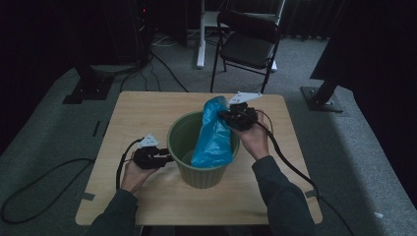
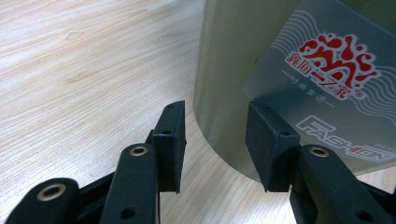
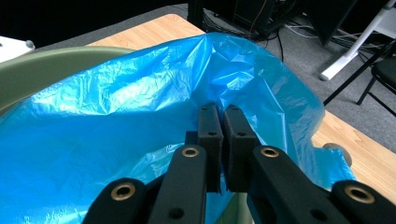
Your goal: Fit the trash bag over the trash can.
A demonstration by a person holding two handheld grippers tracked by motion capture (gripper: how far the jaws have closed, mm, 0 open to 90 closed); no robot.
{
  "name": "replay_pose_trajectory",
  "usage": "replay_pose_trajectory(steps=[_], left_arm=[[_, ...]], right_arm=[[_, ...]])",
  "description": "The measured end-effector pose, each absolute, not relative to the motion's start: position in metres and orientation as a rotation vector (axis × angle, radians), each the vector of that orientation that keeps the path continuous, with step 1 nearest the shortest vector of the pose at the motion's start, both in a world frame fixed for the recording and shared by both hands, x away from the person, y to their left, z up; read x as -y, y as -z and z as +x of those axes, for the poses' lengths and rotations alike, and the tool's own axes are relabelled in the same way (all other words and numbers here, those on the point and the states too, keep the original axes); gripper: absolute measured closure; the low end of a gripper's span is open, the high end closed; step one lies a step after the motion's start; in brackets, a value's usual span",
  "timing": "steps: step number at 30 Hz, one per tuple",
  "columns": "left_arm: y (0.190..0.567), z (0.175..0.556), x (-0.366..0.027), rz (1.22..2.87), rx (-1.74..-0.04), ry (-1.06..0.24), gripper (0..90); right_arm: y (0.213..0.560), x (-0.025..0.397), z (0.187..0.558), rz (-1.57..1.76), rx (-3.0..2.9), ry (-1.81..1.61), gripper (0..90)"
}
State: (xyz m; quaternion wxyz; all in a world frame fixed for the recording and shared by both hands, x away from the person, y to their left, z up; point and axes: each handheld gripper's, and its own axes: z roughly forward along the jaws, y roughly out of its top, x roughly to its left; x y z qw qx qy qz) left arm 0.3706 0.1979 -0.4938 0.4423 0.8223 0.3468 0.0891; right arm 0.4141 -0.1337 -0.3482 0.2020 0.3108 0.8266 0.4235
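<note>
Wooden table [image 1: 147, 113] on grey carpet [image 1: 59, 108]

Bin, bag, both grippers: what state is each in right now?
Bin: upright on the table, bag not yet lining it.
Bag: crumpled, held up, draped over the bin's right rim, lower end hanging outside.
Right gripper: shut on the bag, above the bin.
Left gripper: open, jaws apart beside the bin's outer wall, near its label, gripping nothing.
Chair: unfolded, on the floor beyond the table.
</note>
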Motion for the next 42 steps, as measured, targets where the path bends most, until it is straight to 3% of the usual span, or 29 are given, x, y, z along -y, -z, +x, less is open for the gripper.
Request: replay_pose_trajectory(steps=[17, 30, 42], left_arm=[[0.481, 0.368, -0.204, 1.999, -0.878, -0.184, 58.0], [0.455, 0.362, -0.219, 1.924, -0.884, -0.232, 57.2], [0.433, 0.361, -0.221, 1.925, -0.805, -0.214, 57.7]], right_arm=[[0.361, 0.151, 0.404, 0.881, -2.305, -1.236, 86.3], [0.366, 0.154, 0.391, 0.837, -2.332, -1.236, 86.1], [0.369, 0.149, 0.380, 0.799, -2.354, -1.236, 85.9]])
